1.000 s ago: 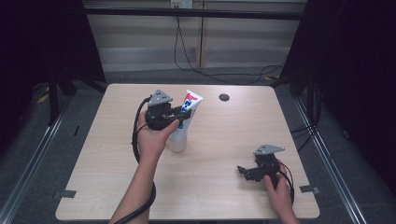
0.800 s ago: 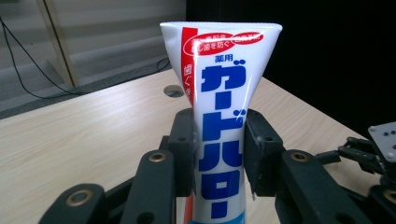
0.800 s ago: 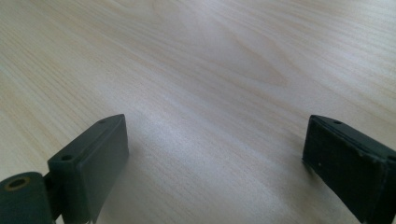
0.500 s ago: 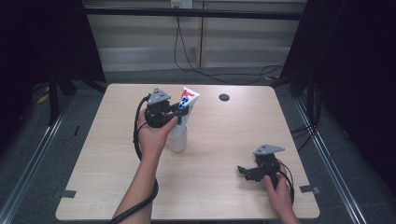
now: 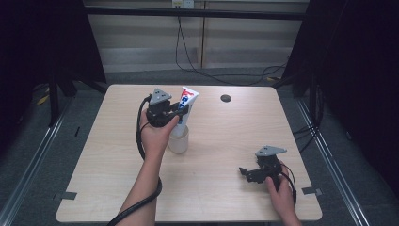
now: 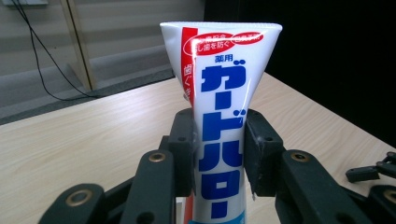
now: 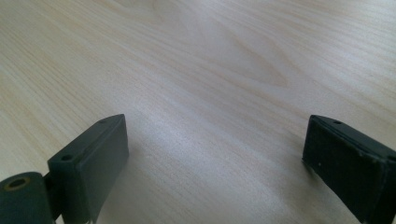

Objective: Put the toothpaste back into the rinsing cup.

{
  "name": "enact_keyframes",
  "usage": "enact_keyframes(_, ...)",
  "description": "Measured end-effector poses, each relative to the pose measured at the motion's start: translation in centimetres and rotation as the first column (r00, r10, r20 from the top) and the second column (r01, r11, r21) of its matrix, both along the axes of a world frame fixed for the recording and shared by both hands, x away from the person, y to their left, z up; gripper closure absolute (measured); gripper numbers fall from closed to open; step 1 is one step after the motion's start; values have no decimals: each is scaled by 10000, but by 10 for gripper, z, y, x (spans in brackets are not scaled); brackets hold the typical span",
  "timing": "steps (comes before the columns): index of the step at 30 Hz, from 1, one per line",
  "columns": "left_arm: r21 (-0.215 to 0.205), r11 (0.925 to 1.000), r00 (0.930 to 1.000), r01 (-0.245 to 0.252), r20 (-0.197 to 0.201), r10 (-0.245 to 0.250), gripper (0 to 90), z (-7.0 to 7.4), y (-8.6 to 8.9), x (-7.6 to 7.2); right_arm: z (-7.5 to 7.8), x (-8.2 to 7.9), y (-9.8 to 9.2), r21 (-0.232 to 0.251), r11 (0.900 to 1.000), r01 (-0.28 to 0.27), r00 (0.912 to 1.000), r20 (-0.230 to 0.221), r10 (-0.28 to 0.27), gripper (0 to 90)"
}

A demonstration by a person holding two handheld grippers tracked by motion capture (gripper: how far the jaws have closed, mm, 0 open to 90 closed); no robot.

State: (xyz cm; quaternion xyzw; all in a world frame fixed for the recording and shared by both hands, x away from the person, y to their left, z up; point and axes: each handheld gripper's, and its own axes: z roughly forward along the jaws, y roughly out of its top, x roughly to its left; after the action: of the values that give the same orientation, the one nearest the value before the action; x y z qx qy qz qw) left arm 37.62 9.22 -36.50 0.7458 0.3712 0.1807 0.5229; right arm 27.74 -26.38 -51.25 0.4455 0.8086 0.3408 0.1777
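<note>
Pale wood-grain table (image 5: 226, 141) stands on grey flooring, with dark curtains to both sides and a cable hanging down the back wall. On the high view, the left gripper (image 5: 181, 110) sits at about 10 o'clock from the table's centre, clenched on a toothpaste tube (image 5: 187, 102) that stands tilted over a translucent cup (image 5: 179, 140) — whether the tube's lower end sits inside the cup cannot be told. The left gripper view supplies the detail: both black pads (image 6: 187, 149) press the tube (image 6: 224, 116) at mid-body, crimped end up, blue and red lettering facing the camera. A small dark round mark (image 5: 226, 98) lies at 12 o'clock. The right gripper (image 5: 245, 173) rests at about 4 o'clock, well apart from the tube. The right gripper view shows its jaws spread wide — bare tabletop (image 7: 210, 70) between them, nothing held.
</note>
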Motion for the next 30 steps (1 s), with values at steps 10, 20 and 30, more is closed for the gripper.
enact_keyframes(10, 14, 9995, 9995, -323, 52, 323, 679, -10, 2, 5, 0, 0, 0, -3, 10000, -3, 10000, 4, 3, 62)
enact_keyframes(20, 19, 9991, 9991, -435, 4, 435, 677, -20, 1, 7, 0, 0, 0, 0, 10000, -3, 10000, 1, 3, 62)
enact_keyframes(30, 28, 9986, 9986, -529, 8, 529, 674, -26, 2, 8, 0, 0, 0, 10, 10000, 8, 10000, -12, -8, 62)
